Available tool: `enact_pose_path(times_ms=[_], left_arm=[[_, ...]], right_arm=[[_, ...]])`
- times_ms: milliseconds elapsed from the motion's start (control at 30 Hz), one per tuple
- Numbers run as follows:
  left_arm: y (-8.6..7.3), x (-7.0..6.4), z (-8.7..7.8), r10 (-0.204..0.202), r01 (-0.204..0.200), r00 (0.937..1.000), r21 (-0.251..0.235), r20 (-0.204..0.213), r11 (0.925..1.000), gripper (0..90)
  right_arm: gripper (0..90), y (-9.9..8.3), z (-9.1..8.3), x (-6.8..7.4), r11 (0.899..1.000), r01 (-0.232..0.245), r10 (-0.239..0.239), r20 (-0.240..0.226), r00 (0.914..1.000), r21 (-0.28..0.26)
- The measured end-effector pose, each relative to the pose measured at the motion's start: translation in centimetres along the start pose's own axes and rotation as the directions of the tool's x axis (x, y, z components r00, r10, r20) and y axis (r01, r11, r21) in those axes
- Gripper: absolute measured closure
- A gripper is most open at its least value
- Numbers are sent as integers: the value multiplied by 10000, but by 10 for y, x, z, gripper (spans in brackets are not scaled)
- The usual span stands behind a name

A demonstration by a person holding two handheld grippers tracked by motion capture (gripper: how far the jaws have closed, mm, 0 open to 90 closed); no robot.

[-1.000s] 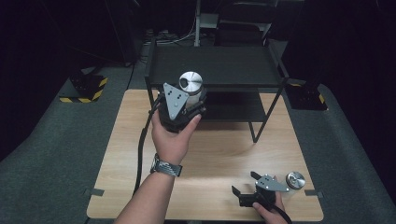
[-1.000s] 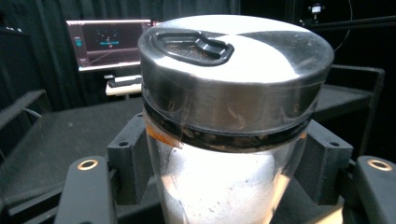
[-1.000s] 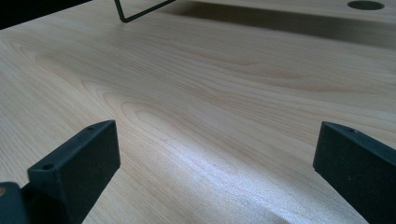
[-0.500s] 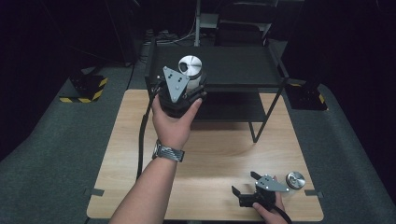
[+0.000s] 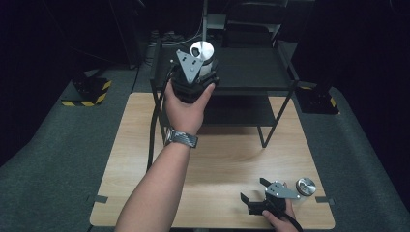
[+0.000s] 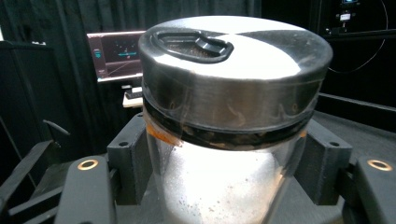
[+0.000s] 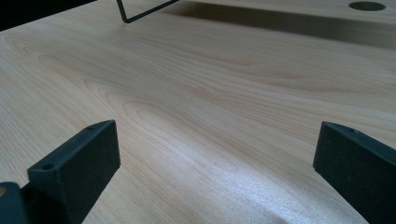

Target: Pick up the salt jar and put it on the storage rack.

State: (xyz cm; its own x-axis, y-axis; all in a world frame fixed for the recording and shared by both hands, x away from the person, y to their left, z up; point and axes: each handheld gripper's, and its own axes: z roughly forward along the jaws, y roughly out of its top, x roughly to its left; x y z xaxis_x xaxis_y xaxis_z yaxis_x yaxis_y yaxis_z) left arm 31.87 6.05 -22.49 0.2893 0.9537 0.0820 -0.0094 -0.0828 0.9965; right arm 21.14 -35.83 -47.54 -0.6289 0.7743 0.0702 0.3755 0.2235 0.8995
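A clear glass jar [image 6: 219, 186] with a brushed metal lid [image 6: 243, 51] holds pale powder. My left gripper [image 5: 198, 70] is shut on the jar's body, just under the lid, with one black jaw on each side. In the high view the lid [image 5: 202, 50] is held up over the left part of the black shelf rack's top level [image 5: 251, 67]. My right gripper [image 5: 252, 189] rests low at the table's front right, open, with bare wood between its fingers [image 7: 77, 158].
The black two-level rack stands at the back of the wooden table [image 5: 227, 154], its thin legs [image 5: 275, 125] reaching the middle. A small round silver-topped object [image 5: 305, 186] sits just right of the right gripper. Dark floor surrounds the table.
The left hand has carried the jar away from the person and higher, from in front of the rack to over its top level. The right gripper has stayed put.
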Motion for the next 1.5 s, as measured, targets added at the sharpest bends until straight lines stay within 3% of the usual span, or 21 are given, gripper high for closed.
enact_pose_path(times_ms=[167, 400, 633, 1133, 1500], left_arm=[[5, 1, 13, -7, 6, 10000, 153, 33, 9999, 312], [4, 4, 35, -541, 542, 9985, 419, -17, 9977, 313], [1, -1, 52, -641, 645, 9979, 693, -74, 9955, 313], [10, -1, 67, -927, 921, 9957, 1121, 5, 9894, 312], [7, -3, 70, -785, 779, 9969, 1079, 17, 9911, 310]], right_arm=[[2, -1, -1, 1, 10000, -7, 7, 35, 10000, -19], [2, -1, -1, 0, 10000, -39, 39, 18, 10000, -42], [2, -1, -2, 0, 10000, -64, 64, -3, 10000, -44], [2, -1, -1, -1, 10000, -72, 71, -47, 10000, -43], [3, -1, -1, -1, 10000, -79, 79, -44, 10000, -26]])
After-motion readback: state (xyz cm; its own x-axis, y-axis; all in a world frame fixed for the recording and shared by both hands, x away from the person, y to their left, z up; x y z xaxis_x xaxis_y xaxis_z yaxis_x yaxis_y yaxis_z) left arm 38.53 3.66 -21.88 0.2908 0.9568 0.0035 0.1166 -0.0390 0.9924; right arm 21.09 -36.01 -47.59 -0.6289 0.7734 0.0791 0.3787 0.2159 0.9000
